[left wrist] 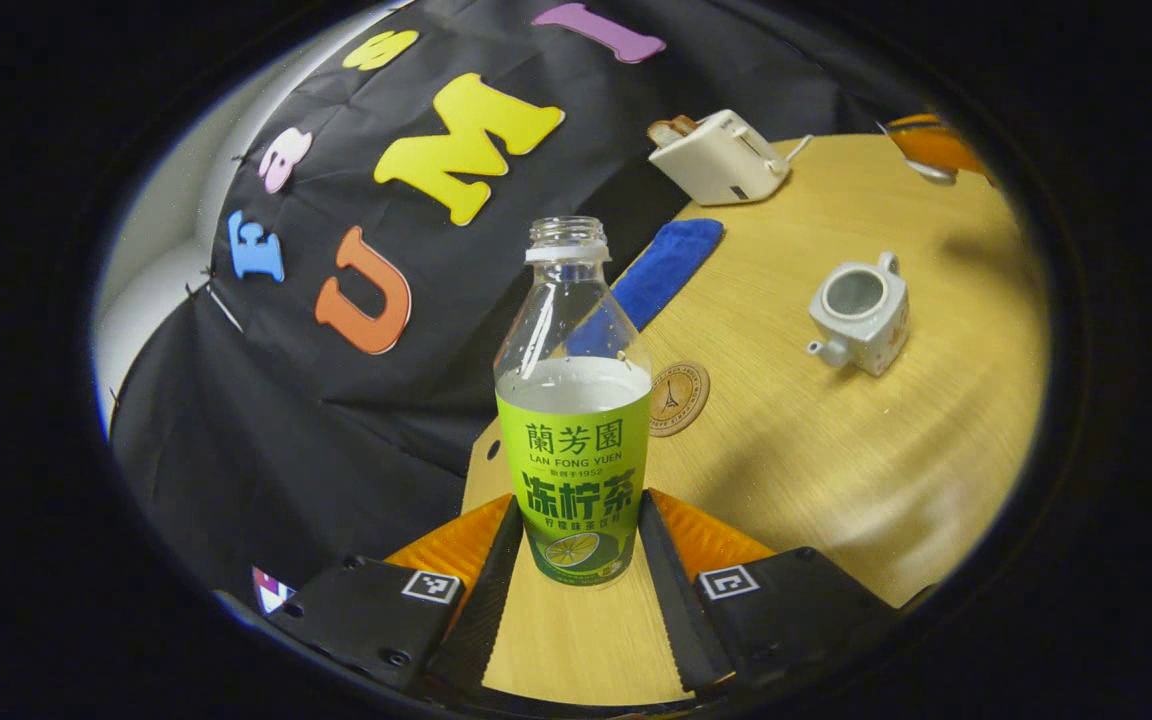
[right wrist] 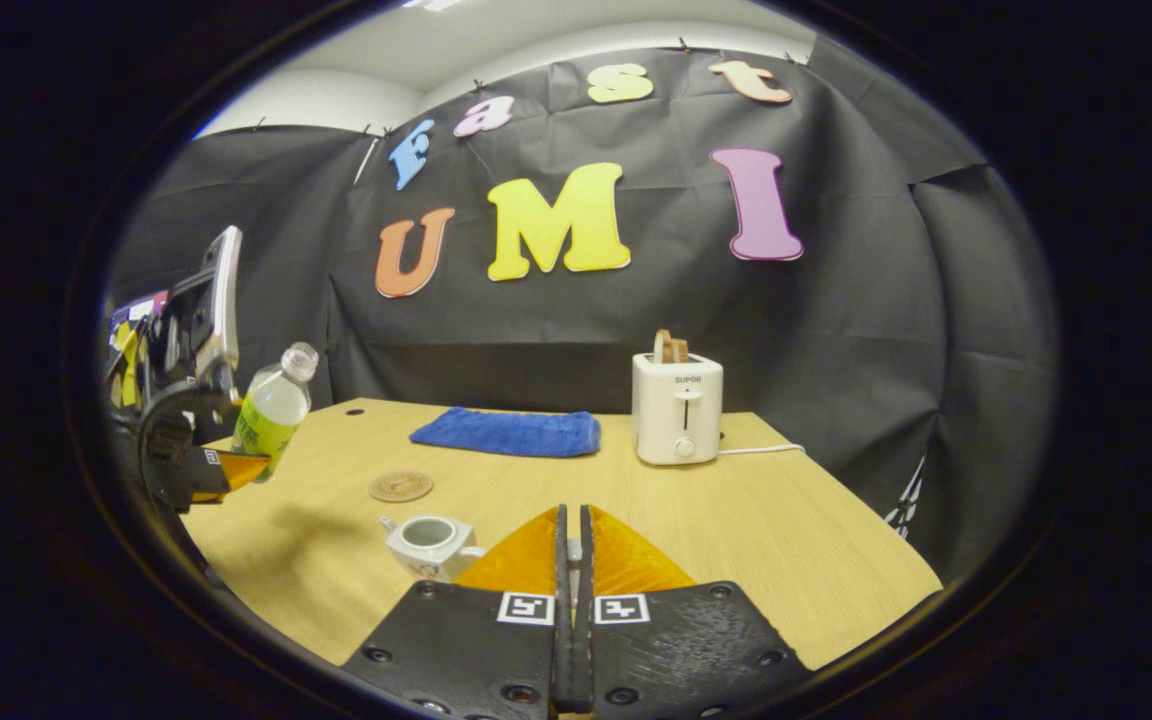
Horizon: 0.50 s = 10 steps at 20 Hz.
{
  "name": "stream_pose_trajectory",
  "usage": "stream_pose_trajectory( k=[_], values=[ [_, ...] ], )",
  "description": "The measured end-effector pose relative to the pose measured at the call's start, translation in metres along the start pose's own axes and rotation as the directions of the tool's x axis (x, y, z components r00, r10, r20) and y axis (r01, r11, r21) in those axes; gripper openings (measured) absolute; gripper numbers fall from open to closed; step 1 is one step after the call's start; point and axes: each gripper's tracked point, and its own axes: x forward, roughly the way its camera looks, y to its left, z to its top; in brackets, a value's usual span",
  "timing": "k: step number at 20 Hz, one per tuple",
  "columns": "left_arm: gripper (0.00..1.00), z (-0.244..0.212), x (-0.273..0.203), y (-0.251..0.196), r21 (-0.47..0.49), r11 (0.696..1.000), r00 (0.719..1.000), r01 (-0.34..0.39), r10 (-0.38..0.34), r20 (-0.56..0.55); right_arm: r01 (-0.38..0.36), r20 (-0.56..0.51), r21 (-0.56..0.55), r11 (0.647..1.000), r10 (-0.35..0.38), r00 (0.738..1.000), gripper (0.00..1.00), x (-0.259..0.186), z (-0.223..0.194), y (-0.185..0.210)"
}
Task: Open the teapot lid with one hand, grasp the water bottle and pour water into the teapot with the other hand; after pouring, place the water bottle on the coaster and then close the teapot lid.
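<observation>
Left hand-held gripper (left wrist: pixel 576 545) clamps the uncapped clear plastic water bottle with green label (left wrist: pixel 574 420); right hand-held gripper (right wrist: pixel 572 545) is closed near the lidless white ceramic teapot (right wrist: pixel 428 543) on the wooden worktop (right wrist: pixel 756 520).

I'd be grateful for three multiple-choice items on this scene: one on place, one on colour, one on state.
1. Where does the coaster lie?
A. on the towel
B. on the table, between towel and teapot
C. under the toaster

2. What colour is the towel?
A. blue
B. red
C. white

3. How is the teapot?
A. lidded
C. tipped over
B. lid off, upright

Key: 1 B, it sits on bare wood; 2 A, plainly blue; 3 B, its open mouth shows while the left gripper holds the water bottle.
</observation>
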Motion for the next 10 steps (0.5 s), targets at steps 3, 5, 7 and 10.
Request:
stream_pose_trajectory(
  k=[3, 5, 7, 10],
  values=[
    [0.71, 0.005, 0.003, 0.001, 0.161, 0.987, 1.0, -0.029, 0.029, 0.002, 0.001, -0.003, 0.001, 1.0, -0.001, 1.0, 0.0, -0.001, -0.003, -0.004],
    [0.7, 0.011, 0.005, -0.001, 0.225, 0.973, 0.999, -0.042, 0.041, 0.01, 0.007, -0.003, 0.002, 1.0, -0.007, 1.0, 0.0, -0.004, -0.005, -0.009],
    [0.7, 0.016, 0.007, -0.006, 0.28, 0.959, 0.999, -0.046, 0.042, 0.019, 0.017, -0.001, -0.002, 1.0, -0.017, 1.0, 0.0, -0.006, -0.006, -0.016],
    [0.7, 0.018, 0.007, -0.013, 0.384, 0.922, 0.999, -0.041, 0.039, 0.011, 0.031, -0.002, -0.01, 0.999, -0.031, 1.0, 0.0, -0.01, -0.008, -0.024]
  ],
)
